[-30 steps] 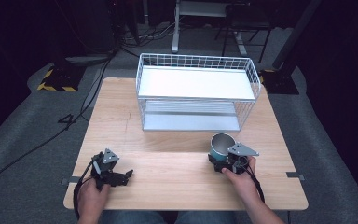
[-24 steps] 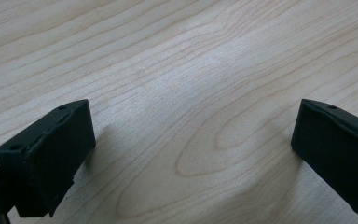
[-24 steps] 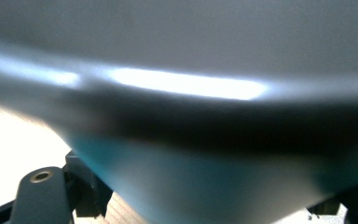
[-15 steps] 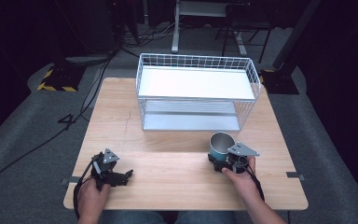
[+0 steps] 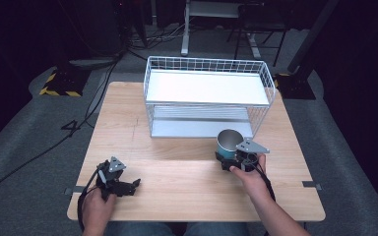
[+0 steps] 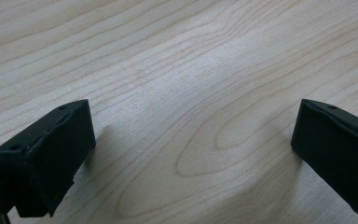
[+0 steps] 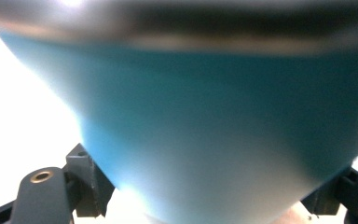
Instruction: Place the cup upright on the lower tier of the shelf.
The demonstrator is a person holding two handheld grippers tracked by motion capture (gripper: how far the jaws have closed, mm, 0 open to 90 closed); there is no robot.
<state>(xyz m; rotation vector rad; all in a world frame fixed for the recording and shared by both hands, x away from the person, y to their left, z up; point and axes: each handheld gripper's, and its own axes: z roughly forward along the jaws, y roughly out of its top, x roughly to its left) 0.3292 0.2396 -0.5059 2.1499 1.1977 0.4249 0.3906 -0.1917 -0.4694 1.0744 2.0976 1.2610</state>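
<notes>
A teal cup (image 5: 228,142) stands upright on the table (image 5: 187,147), right of centre, just in front of the right end of a white wire rack (image 5: 207,98). Its rim is metal-coloured and its mouth is open upward. The right gripper (image 5: 236,160) is pressed up against the cup's near side, with the grey plate on top of it pointing right. In the right gripper view the cup (image 7: 205,126) sits blurred and very close between the two black jaws, which stand at either side of its base; they seem to be clamped on it, though the blur makes the contact hard to confirm. The right hand (image 5: 248,174) holds the gripper from the near side, forearm running off the near edge.

The left gripper (image 5: 120,186) lies low over the near left part of the table, well apart from the cup, held by the left hand (image 5: 98,199). In the left gripper view its jaws are spread wide with bare wood (image 6: 182,93) between them and nothing in their grasp.

The rack has two shelves, sits at the far middle of the table and holds nothing
</notes>
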